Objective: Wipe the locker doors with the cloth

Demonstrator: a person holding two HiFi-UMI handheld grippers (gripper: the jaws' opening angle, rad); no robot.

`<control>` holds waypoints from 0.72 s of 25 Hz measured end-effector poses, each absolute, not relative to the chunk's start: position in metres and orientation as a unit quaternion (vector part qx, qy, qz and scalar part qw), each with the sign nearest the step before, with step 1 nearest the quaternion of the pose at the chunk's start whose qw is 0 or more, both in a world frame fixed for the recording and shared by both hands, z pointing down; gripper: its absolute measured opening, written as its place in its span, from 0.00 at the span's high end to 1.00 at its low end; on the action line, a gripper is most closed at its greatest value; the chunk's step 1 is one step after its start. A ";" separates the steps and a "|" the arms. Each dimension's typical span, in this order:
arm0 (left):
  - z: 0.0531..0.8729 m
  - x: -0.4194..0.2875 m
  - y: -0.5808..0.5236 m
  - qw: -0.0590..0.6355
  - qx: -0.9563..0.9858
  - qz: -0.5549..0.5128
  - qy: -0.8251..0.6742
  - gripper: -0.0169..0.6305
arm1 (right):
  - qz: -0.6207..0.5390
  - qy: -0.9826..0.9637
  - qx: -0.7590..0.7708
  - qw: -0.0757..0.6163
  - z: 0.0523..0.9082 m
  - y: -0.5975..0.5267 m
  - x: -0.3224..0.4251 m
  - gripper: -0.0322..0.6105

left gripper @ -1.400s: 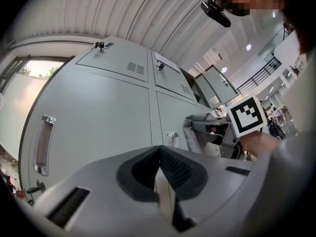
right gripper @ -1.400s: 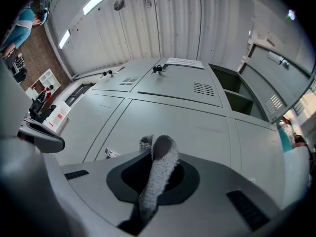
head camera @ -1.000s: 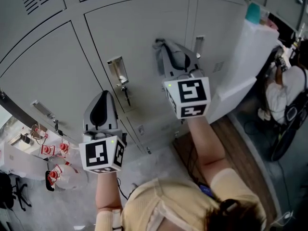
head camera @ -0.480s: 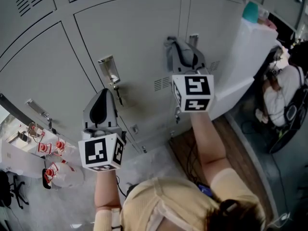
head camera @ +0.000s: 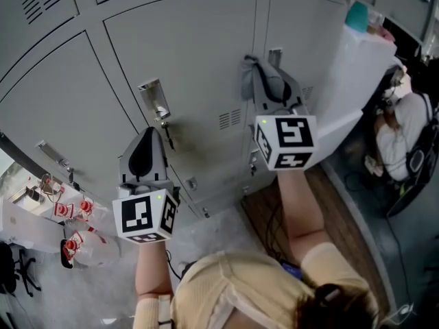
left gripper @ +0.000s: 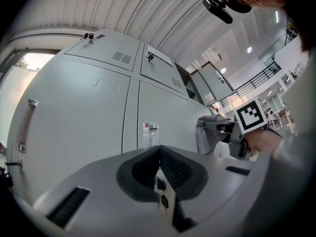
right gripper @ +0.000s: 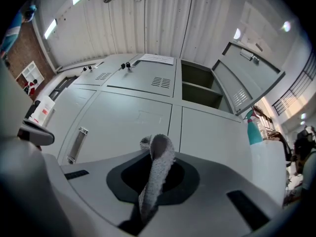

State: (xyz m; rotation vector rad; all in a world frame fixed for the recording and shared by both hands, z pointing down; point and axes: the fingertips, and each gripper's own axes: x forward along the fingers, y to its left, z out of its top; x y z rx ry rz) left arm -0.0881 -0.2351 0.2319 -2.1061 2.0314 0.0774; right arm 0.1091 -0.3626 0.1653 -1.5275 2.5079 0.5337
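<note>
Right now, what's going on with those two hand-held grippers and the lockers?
Left hand-held gripper shut, empty. Right hand-held gripper shut on grey cloth, up at the locker doors. Door handle right beside the cloth.

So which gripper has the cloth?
The right gripper: its jaws pinch the grey cloth. The left gripper is shut on nothing.

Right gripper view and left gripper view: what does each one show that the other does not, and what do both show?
Only the right gripper view shows how the right gripper has its tongs shut on the grey cloth, plus an open locker compartment and a teal spray bottle. Only the left gripper view shows the left gripper, tongs together and empty, and the right one's marker cube. Both show the cloth and grey locker doors with a bar handle.
</note>
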 end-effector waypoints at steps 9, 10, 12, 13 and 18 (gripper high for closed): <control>0.238 -0.115 -0.224 0.098 -0.701 0.028 0.706 0.97 | 0.184 0.884 -0.417 0.099 0.165 -0.312 0.053 0.93; 0.239 -0.117 -0.224 0.097 -0.700 0.027 0.707 0.97 | 0.184 0.889 -0.407 0.099 0.165 -0.308 0.046 0.93; 0.241 -0.121 -0.222 0.096 -0.698 0.024 0.709 0.97 | 0.184 0.898 -0.388 0.099 0.168 -0.301 0.030 0.93; 0.242 -0.123 -0.221 0.095 -0.697 0.023 0.710 0.97 | 0.184 0.902 -0.378 0.098 0.170 -0.297 0.021 0.93; 0.250 -0.135 -0.213 0.086 -0.687 0.019 0.721 0.97 | 0.177 0.920 -0.340 0.086 0.183 -0.282 -0.016 0.93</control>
